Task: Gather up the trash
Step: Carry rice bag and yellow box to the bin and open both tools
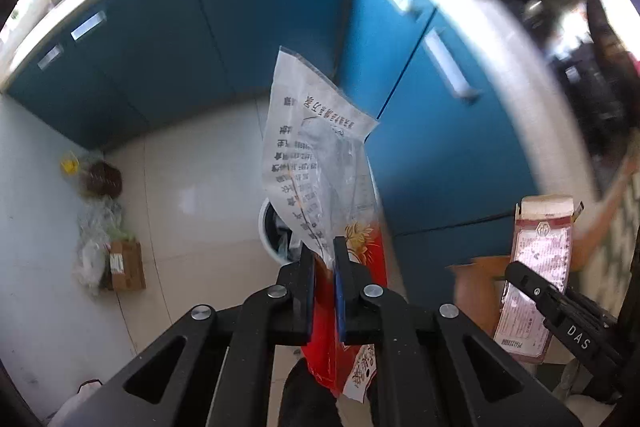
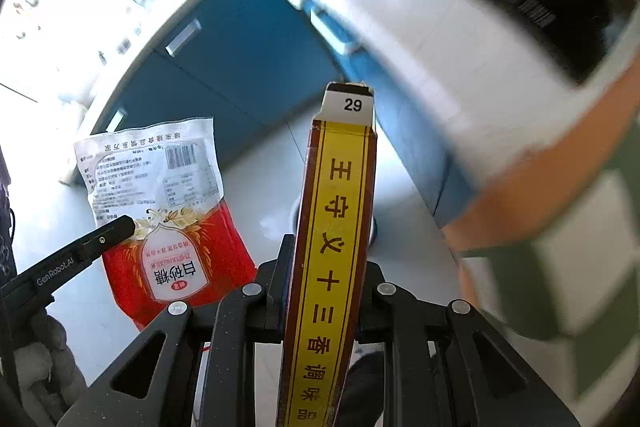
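Observation:
My left gripper (image 1: 323,247) is shut on an empty red and white sugar bag (image 1: 320,155) and holds it up in the air. The bag also shows in the right wrist view (image 2: 168,211), with the left gripper (image 2: 120,227) on it. My right gripper (image 2: 324,247) is shut on a flat yellow and brown spice box (image 2: 336,235), held upright. That box shows in the left wrist view (image 1: 536,267) at the right. A white bin (image 1: 276,231) stands on the floor below the bag, mostly hidden by it.
Blue cabinets (image 1: 180,39) with silver handles line the back and right under a white counter. A pile of bags and a small cardboard box (image 1: 124,265) lies by the left wall. A table edge with a checked cloth (image 2: 560,247) is at the right.

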Demonstrator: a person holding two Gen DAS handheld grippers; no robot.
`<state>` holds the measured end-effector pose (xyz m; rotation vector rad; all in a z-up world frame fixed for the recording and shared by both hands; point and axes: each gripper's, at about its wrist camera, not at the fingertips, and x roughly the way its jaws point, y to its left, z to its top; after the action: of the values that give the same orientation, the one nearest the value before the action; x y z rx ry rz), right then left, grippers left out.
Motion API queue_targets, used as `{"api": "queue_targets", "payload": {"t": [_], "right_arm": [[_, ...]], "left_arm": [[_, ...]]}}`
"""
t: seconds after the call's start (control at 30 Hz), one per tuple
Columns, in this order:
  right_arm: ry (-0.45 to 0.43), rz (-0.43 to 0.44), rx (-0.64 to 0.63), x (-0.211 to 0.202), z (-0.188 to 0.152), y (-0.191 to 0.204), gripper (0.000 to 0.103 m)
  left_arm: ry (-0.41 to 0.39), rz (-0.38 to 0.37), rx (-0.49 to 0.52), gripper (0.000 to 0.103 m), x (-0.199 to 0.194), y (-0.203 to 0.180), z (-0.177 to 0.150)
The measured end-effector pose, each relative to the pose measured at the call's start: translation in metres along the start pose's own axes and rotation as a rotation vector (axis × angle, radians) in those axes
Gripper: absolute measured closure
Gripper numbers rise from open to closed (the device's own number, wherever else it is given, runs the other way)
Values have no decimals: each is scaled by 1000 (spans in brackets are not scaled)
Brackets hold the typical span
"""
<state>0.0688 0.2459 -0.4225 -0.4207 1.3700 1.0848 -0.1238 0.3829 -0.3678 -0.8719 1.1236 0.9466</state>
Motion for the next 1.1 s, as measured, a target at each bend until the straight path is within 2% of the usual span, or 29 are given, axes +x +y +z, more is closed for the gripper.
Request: {"api": "queue_targets", "payload": {"t": [0.07,0.3,0.5,0.6,0.63,0.67,0.8,0.83,0.87,0.9,0.93,0.97,1.0,1.03,1.1], "right_arm": [[34,-23,4,41,0,-3,80],[173,-55,48,233,-6,-30,80],[267,-46,38,370,-8,-52,80],[310,-44,18,421,-4,-50,80],[327,-42,12,438,-4,-51,80],[339,-45,-2,453,-2,-50,80],[412,-42,-56,498,7,-52,79],[431,-54,-65,510,9,-52,79],[439,-64,-76,518,10,-50,78],[451,-71,-89,525,11,-49,73],[455,-88,-95,529,12,-49,58],[448,-94,-95,530,12,-49,48],[439,-90,-89,527,14,-51,34],[436,-91,-85,525,15,-50,25],[421,-102,-83,519,17,-51,18]], "left_arm": [[48,-8,-7,98,42,15,1],[235,-51,-73,98,237,78,-2],[411,-141,-153,98,386,112,-6],[482,-170,-159,95,440,115,-7],[493,-174,-159,90,452,115,-6],[499,-185,-161,86,461,114,-5],[510,-174,-156,85,487,116,-2],[500,-163,-147,80,488,117,-2],[488,-142,-131,62,489,115,0],[471,-112,-120,46,487,117,1],[458,-107,-119,15,484,120,1],[445,-99,-117,3,481,120,3],[422,-82,-112,3,474,123,2],[412,-69,-106,3,471,124,3],[377,-34,-99,3,459,124,1]]}}
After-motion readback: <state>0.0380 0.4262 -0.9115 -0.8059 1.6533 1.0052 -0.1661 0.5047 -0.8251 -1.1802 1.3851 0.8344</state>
